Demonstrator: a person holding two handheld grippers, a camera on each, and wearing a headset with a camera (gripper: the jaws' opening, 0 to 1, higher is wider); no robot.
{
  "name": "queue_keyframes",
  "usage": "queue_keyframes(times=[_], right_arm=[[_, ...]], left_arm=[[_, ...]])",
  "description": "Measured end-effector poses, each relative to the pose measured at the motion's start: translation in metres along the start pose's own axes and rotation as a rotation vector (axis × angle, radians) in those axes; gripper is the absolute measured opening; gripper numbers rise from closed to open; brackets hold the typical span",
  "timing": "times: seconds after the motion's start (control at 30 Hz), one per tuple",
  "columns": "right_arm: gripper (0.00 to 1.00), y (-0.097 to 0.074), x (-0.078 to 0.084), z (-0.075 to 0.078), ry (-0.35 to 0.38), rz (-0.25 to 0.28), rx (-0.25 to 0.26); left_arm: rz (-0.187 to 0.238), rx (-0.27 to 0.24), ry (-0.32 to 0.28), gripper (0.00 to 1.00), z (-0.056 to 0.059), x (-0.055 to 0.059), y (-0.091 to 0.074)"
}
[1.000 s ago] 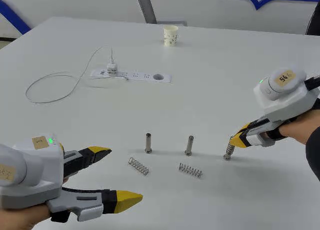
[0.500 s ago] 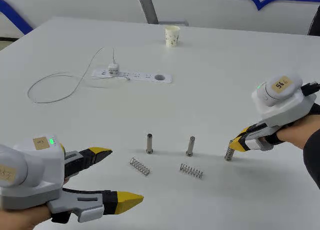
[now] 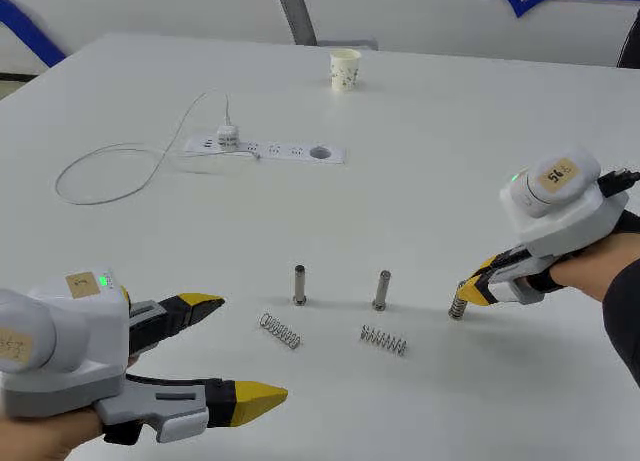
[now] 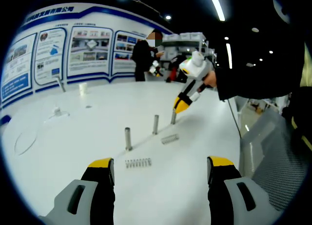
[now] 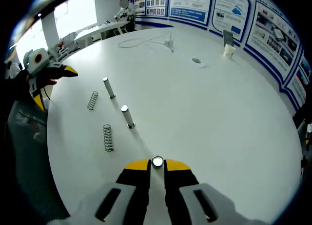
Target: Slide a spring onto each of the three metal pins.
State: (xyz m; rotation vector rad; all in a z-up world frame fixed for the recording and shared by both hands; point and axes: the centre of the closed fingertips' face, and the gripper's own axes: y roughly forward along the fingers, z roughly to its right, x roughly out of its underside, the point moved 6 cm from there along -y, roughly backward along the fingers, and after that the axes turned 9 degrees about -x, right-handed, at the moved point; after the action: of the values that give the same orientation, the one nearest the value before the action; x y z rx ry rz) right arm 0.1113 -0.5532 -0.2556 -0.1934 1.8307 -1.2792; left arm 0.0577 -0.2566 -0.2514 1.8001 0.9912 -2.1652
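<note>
Three metal pins stand in a row on the white table [image 3: 420, 181]. The left pin [image 3: 299, 284] and the middle pin [image 3: 381, 289] are bare. The right pin [image 3: 457, 303] carries a spring, and my right gripper [image 3: 470, 293] is shut on that spring at the pin's top; the pin head [image 5: 157, 162] shows between its yellow tips. Two loose springs lie in front of the pins, one [image 3: 279, 330] near the left pin, the other [image 3: 383, 340] near the middle pin. My left gripper [image 3: 235, 349] hovers open at the near left, short of the nearer spring [image 4: 138, 162].
A white power strip [image 3: 270, 152] with a plugged adapter and a looping cable [image 3: 110, 171] lies further back on the left. A paper cup [image 3: 344, 69] stands near the far edge. A person stands in the background beyond the table [image 4: 146, 54].
My right gripper has sunk a little lower on the right pin. The left gripper and the loose springs stay where they were.
</note>
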Motion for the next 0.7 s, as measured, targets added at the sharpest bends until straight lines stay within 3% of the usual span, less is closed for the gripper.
queue_keyframes(times=[0.7], right_arm=[[0.23, 0.0017, -0.0005, -0.0032, -0.056, 0.011, 0.002]], left_arm=[[0.003, 0.004, 0.000, 0.79, -0.0004, -0.0004, 0.0018]])
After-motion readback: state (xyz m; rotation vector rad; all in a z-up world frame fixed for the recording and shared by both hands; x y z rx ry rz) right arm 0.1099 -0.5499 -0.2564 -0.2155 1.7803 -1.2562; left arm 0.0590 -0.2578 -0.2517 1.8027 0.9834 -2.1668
